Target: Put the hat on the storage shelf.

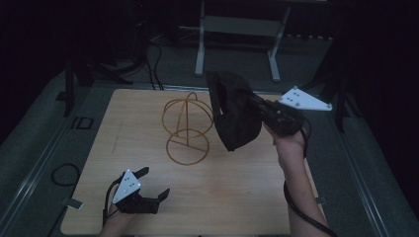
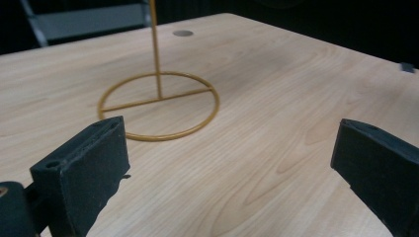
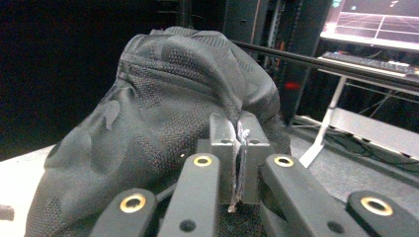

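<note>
A black mesh cap (image 1: 234, 111) hangs in the air over the right back part of the wooden table (image 1: 237, 197). My right gripper (image 1: 255, 104) is shut on its edge; in the right gripper view the fabric (image 3: 163, 113) is pinched between the closed pads of that gripper (image 3: 238, 143). A gold wire stand (image 1: 188, 128) with a round base ring and a looped top stands upright at mid-table, just left of the cap. My left gripper (image 1: 153, 183) rests low near the front left, open and holding nothing. Its view shows the stand's post (image 2: 157, 64) ahead of that gripper (image 2: 227, 163).
A grey metal frame with two legs (image 1: 237, 29) stands on the floor behind the table. A cable loop (image 1: 64, 174) lies on the floor at the left. A lit monitor (image 3: 375, 19) shows in the right gripper view. A small round disc (image 2: 183, 33) sits in the tabletop.
</note>
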`<state>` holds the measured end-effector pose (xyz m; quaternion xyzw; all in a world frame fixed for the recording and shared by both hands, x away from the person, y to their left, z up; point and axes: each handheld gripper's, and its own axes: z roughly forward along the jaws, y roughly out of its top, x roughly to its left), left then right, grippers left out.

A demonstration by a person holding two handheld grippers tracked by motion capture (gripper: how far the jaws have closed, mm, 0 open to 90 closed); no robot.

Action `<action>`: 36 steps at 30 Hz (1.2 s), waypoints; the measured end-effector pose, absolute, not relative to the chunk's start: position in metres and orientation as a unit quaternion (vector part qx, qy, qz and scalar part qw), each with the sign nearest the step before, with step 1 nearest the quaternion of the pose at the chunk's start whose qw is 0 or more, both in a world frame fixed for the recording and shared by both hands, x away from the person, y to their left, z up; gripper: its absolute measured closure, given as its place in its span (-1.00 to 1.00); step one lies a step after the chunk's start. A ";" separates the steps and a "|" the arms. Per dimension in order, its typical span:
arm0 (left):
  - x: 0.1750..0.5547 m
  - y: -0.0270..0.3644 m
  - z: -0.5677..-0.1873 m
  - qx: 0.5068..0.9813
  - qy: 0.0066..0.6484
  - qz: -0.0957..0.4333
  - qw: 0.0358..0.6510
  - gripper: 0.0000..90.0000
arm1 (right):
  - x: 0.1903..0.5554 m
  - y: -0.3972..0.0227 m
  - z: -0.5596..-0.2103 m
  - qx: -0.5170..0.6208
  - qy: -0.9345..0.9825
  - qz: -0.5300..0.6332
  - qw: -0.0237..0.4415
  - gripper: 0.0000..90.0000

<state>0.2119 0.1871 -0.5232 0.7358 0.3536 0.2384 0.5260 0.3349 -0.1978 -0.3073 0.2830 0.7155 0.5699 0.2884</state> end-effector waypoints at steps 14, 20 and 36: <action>0.210 0.196 -0.524 0.714 0.360 0.252 0.544 -0.96 | 0.359 -0.142 -0.312 0.265 0.751 0.547 0.257 0.96; 0.210 0.197 -0.526 0.716 0.361 0.252 0.542 -0.96 | 0.367 -0.122 -0.322 0.257 0.765 0.544 0.227 0.96; 0.212 0.201 -0.527 0.712 0.364 0.256 0.543 -0.96 | 0.384 -0.079 -0.343 0.256 0.791 0.519 0.196 0.95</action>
